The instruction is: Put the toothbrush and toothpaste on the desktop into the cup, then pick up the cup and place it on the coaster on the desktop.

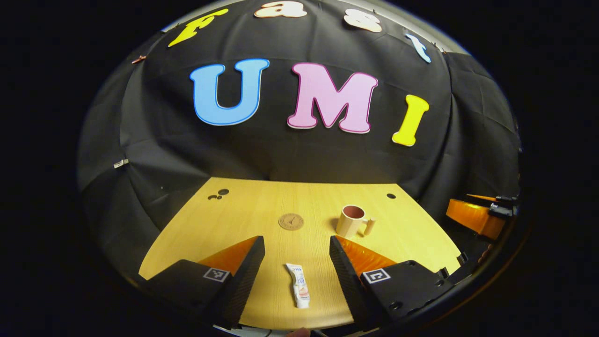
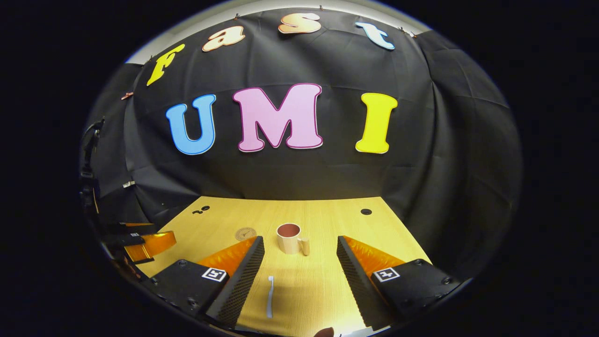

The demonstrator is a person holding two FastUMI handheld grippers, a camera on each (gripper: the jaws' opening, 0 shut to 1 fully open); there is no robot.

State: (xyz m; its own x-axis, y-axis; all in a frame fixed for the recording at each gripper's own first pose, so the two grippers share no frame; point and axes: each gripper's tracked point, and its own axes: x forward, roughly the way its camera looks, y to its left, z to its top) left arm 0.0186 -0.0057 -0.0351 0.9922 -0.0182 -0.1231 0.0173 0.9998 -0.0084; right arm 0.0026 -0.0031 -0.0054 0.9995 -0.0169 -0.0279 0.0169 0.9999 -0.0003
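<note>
A white toothpaste tube [image 1: 298, 291] lies on the wooden desktop [image 1: 262, 206], between the spread fingers of my left gripper [image 1: 297, 245], which is open and above it. Beyond it sit a round brown coaster [image 1: 291, 221] and a beige cup [image 1: 352, 221] with its handle toward me. In the right gripper view a white toothbrush [image 2: 270, 296] lies lengthwise between the fingers of my right gripper [image 2: 300, 245], also open. The same cup [image 2: 290, 238] stands upright ahead of it, and the coaster [image 2: 245, 233] lies to its left.
The desktop has small dark holes at its far left [image 1: 217, 194] and far right [image 1: 390, 195]. Black cloth walls close the booth behind and at both sides. The other gripper [image 1: 477, 215] shows at the right edge of the left gripper view, and another gripper [image 2: 140, 243] at the left edge of the right gripper view.
</note>
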